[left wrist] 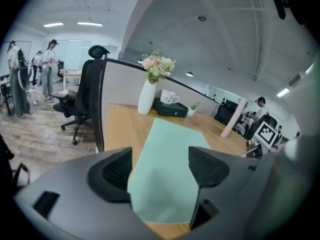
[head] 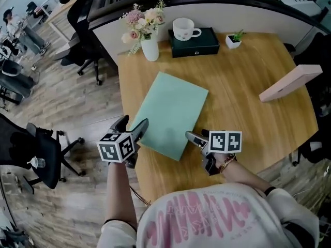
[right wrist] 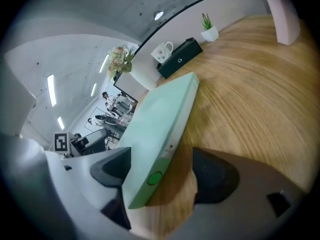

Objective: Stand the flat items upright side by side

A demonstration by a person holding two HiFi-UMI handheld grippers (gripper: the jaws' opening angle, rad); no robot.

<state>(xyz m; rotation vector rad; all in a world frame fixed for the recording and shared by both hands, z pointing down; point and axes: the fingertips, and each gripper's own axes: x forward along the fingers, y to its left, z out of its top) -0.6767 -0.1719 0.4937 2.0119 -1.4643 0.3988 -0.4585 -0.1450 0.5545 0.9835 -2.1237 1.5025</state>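
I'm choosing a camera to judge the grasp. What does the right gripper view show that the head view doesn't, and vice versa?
Only the right gripper view: the green book's thick side edge, with a round green dot near the corner, sitting between the open jaws of the right hand-held gripper, neither pad pressing it. Only the head view: the book's whole top, the left hand-held gripper at its other near corner, and the person's shirt. Both: the table, vase, mug, dark box, small plant and pink board.

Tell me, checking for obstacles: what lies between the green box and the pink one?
Only bare tabletop between the green box and pink box, per the head view.
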